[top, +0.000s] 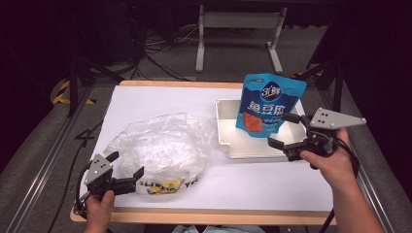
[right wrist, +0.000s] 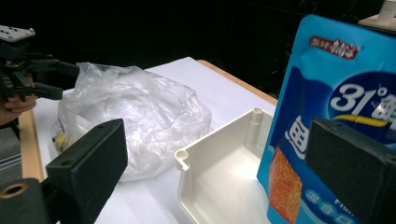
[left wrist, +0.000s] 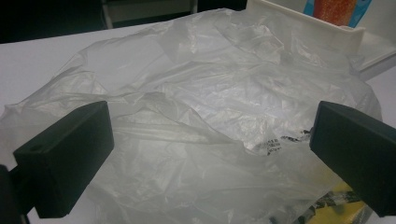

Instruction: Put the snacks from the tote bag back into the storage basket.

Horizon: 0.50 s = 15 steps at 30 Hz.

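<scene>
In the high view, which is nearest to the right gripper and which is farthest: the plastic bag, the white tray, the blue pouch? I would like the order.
Counted from the right gripper:
1. Blue pouch: standing in the tray, just beside the open fingers.
2. White tray: under the pouch; its near wall is almost as close, so 1 and 2 are nearly level.
3. Plastic bag: far left, by the left gripper.

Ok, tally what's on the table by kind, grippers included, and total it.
Pouch: 1
Tray: 1
Plastic bag: 1
Grippers: 2, left, right
Total: 5
</scene>
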Each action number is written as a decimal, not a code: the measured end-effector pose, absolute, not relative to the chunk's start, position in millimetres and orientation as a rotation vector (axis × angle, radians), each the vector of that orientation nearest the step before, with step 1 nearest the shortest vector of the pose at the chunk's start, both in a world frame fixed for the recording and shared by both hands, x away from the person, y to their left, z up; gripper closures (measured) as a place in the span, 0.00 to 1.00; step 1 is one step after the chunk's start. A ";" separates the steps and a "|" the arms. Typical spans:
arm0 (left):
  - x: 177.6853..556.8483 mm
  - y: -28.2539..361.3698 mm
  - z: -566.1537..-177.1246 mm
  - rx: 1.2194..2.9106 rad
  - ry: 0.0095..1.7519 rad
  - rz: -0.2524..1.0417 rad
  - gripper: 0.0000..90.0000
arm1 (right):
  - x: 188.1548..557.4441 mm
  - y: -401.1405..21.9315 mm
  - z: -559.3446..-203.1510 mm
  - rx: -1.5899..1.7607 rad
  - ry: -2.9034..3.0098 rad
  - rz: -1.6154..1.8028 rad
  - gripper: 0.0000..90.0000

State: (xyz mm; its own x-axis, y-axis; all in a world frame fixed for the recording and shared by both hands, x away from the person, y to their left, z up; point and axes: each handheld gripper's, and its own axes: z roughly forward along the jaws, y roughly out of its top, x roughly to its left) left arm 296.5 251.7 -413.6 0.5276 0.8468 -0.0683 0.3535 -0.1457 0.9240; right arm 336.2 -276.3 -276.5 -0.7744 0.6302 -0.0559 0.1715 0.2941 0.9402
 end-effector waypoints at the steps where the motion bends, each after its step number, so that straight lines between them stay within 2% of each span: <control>1: 296.5 251.9 -413.7 1.731 1.013 0.594 0.01 | 334.1 -275.3 -281.3 0.717 2.146 1.480 0.07; 15: 295.7 251.8 -414.1 1.729 1.017 0.598 0.01 | 321.6 -277.7 -341.8 0.808 2.113 1.512 0.06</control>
